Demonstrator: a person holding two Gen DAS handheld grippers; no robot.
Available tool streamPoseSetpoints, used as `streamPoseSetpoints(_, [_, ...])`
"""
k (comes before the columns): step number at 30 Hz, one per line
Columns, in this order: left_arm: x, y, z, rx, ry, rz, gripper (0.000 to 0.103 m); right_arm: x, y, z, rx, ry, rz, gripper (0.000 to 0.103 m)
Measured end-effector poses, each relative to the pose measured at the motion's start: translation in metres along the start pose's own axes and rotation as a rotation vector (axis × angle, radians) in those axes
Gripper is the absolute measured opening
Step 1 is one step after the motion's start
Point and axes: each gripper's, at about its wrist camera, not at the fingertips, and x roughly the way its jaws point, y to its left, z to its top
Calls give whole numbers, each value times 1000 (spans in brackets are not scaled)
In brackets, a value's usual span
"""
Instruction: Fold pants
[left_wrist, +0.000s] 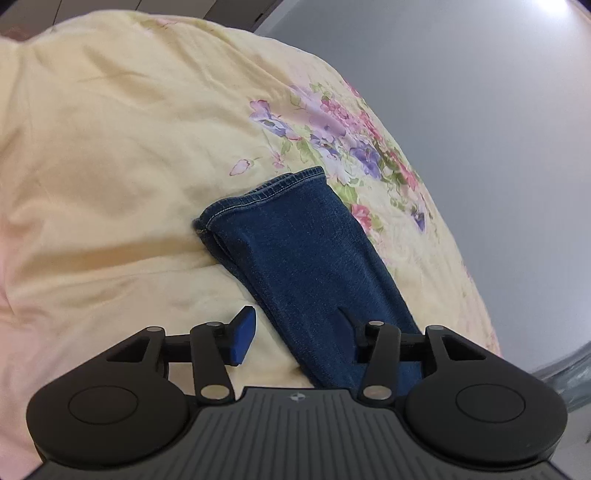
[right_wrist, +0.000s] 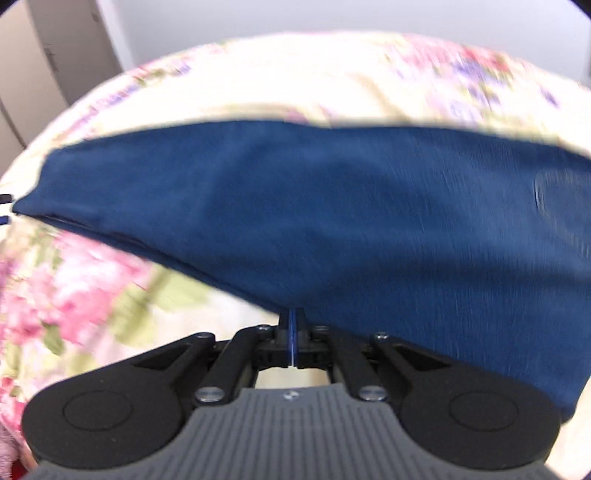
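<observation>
Blue denim pants (left_wrist: 306, 258) lie on a yellow floral bedspread (left_wrist: 110, 166). In the left wrist view the stacked leg hems point away from me. My left gripper (left_wrist: 295, 332) is open, its fingers astride the leg's near part, the right finger over the denim. In the right wrist view the pants (right_wrist: 332, 206) hang lifted above the bed, blurred by motion. My right gripper (right_wrist: 293, 332) is shut on the near edge of the pants.
The bedspread (right_wrist: 92, 288) ends at a rounded edge on the right in the left wrist view, with grey floor (left_wrist: 480, 129) beyond. Pale cabinet doors (right_wrist: 37, 74) stand at the far left in the right wrist view.
</observation>
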Motion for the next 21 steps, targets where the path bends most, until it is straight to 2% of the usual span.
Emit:
streamPoseSetpoints(4, [9, 18, 3, -110, -33, -29, 55, 4, 14, 23, -52, -44, 13, 0])
streamPoseSetpoints(6, [17, 23, 5, -121, -45, -35, 55, 12, 17, 33, -53, -52, 27, 0])
streamPoseSetpoints(11, [41, 24, 12, -69, -74, 27, 49, 45, 15, 64, -35, -24, 55, 0])
streamPoseSetpoints(14, [54, 22, 16, -3, -98, 94, 43, 69, 17, 86, -37, -11, 45, 0])
streamPoseSetpoints(21, [64, 23, 16, 75, -147, 95, 45, 132, 17, 137, 8, -42, 12, 0])
